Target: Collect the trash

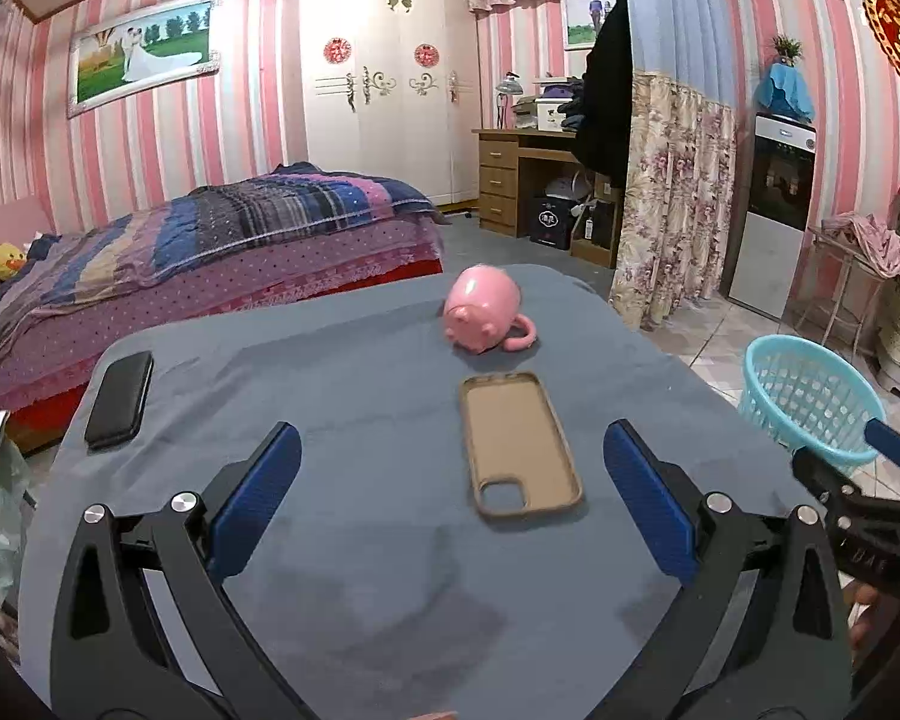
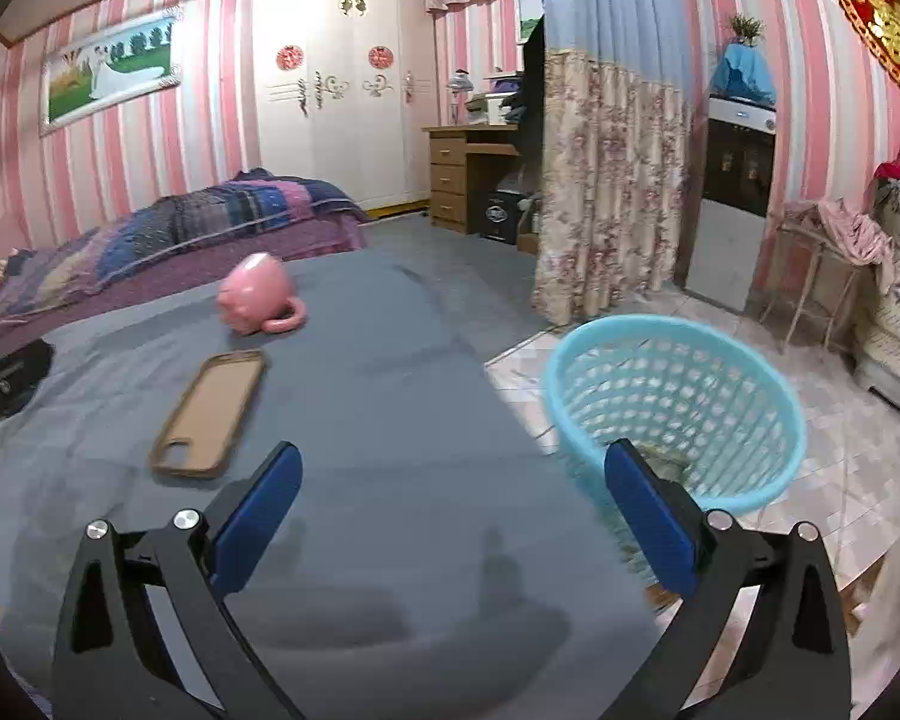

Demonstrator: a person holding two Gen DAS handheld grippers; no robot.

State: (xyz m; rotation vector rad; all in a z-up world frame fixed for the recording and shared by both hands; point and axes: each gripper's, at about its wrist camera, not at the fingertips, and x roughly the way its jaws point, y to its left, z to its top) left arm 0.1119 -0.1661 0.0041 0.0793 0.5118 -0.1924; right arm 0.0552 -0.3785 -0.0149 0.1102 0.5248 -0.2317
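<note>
A blue mesh basket point(image 2: 678, 408) stands on the tiled floor just off the table's right edge; something dark lies at its bottom. It also shows at the right in the left wrist view, basket point(image 1: 810, 396). My right gripper point(image 2: 453, 510) is open and empty above the table's right side, its right finger in front of the basket. My left gripper point(image 1: 450, 498) is open and empty over the grey cloth point(image 1: 360, 540), with the brown phone case point(image 1: 519, 444) lying between its fingers further out. The right gripper point(image 1: 858, 492) shows at the left wrist view's right edge.
A pink pig mug point(image 1: 486, 309) lies on its side at the far end of the table. A black phone point(image 1: 120, 399) lies at the table's far left. A bed point(image 1: 210, 252), wardrobe, desk point(image 1: 522, 180) and floral curtain point(image 2: 606, 192) stand beyond.
</note>
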